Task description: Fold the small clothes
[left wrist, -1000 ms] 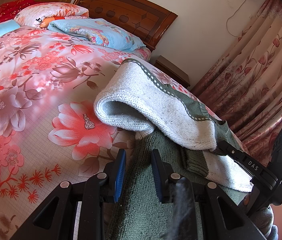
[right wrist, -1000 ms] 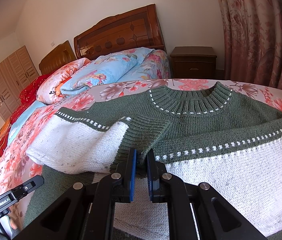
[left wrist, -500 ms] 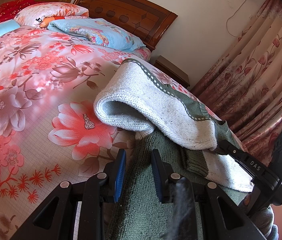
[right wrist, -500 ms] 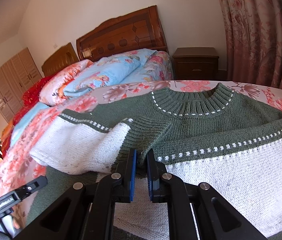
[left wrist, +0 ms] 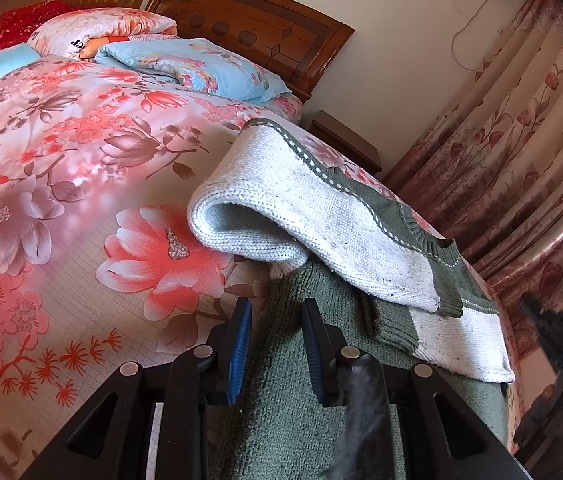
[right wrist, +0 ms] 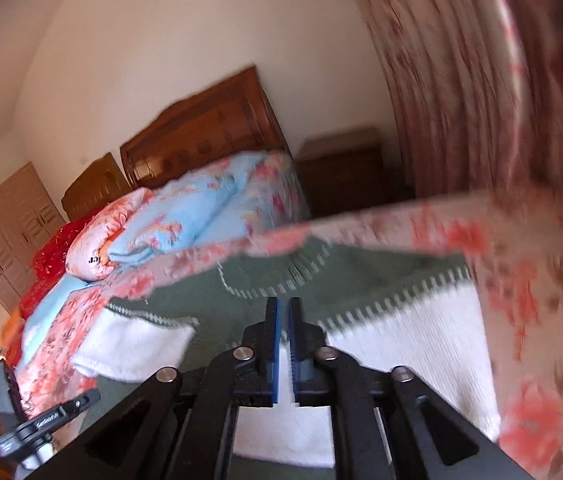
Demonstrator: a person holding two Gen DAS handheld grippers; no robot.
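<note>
Fingers [left wrist: 315, 344] of the left gripper [left wrist: 275, 344] spread over the sweater [left wrist: 321, 216] hem (right gripper [right wrist: 284, 344] nearly closed, empty).

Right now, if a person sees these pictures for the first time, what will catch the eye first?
The green and white sweater lies near the bed's right edge, one sleeve folded over its body. Under it spreads the bright floral bedspread, with pillows at the wooden headboard. The left gripper rests open at the hem; the right view is blurred.
</note>
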